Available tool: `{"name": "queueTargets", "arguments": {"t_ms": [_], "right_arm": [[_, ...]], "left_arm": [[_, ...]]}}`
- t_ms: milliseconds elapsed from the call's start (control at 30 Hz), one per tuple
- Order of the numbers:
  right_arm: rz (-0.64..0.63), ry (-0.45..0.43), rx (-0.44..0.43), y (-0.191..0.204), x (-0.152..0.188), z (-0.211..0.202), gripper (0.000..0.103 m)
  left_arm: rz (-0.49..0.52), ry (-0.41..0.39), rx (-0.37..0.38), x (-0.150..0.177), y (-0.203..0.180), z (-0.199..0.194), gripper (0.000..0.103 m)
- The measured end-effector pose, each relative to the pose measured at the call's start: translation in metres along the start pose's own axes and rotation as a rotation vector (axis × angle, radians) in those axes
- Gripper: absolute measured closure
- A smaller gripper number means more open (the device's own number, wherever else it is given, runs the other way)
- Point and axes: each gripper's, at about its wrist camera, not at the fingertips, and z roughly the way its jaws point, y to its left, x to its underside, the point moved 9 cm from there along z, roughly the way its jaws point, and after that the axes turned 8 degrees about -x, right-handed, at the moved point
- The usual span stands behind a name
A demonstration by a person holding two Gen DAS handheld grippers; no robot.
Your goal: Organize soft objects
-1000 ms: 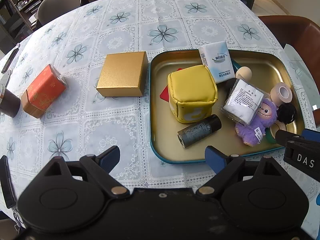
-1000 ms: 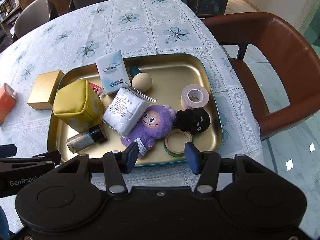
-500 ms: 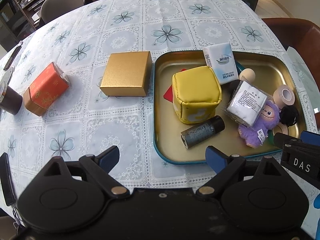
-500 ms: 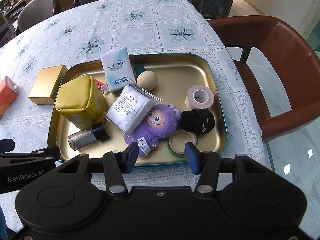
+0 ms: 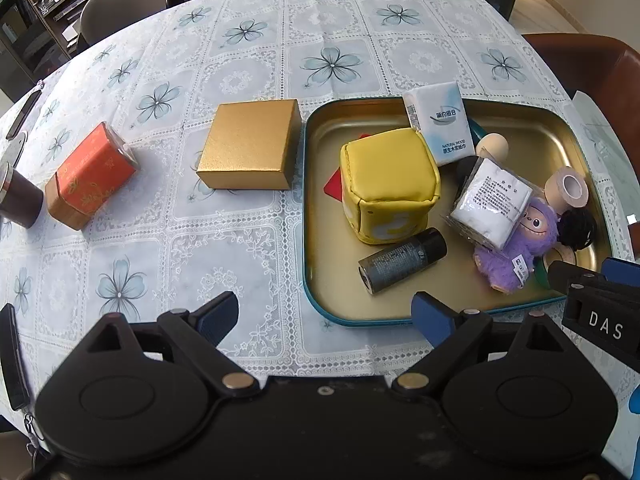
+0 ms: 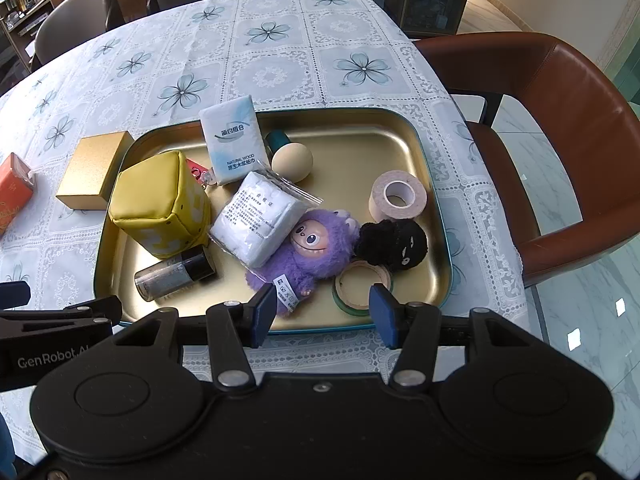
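Hovering low over the near edge of the worktop [image 5: 280,60], left gripper [image 5: 325,314] at bottom centre of its frame, jaws spread wide, nothing between them, one blue tip over the lace cloth and the other over the near rim of the gold tray [image 5: 320,288]. Right gripper [image 6: 322,309] likewise at bottom centre of its own frame, jaws parted and empty, poised above the tray's near rim, just short of the purple plush [image 6: 316,254] and the green tape ring [image 6: 360,288]. Crowding the tray: yellow soft cube [image 6: 160,208] at left, dark canister [image 6: 174,272] lying on its side below it, tissue pack [image 6: 234,140] propped on the far rim, bagged white pad [image 6: 258,218] leaning on the purple plush, black pompom [image 6: 394,244] touching that plush at its right, beige tape roll [image 6: 396,196] and wooden ball [image 6: 292,162] further back. Sitting outside, left of the tray: gold box [image 5: 250,150], then orange box [image 5: 90,176] nearer the left edge.
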Motion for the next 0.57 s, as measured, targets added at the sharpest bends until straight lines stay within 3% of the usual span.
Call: {"name": "queueTargets", "arguments": {"t_ms": [567], "right_arm": [[0.002,-0.004,-0.008,-0.0027,-0.0019,-0.0007,0.051]], "left_arm": [[0.007,-0.015,-0.014,-0.0014,-0.0009,-0.0028,0.01]]}}
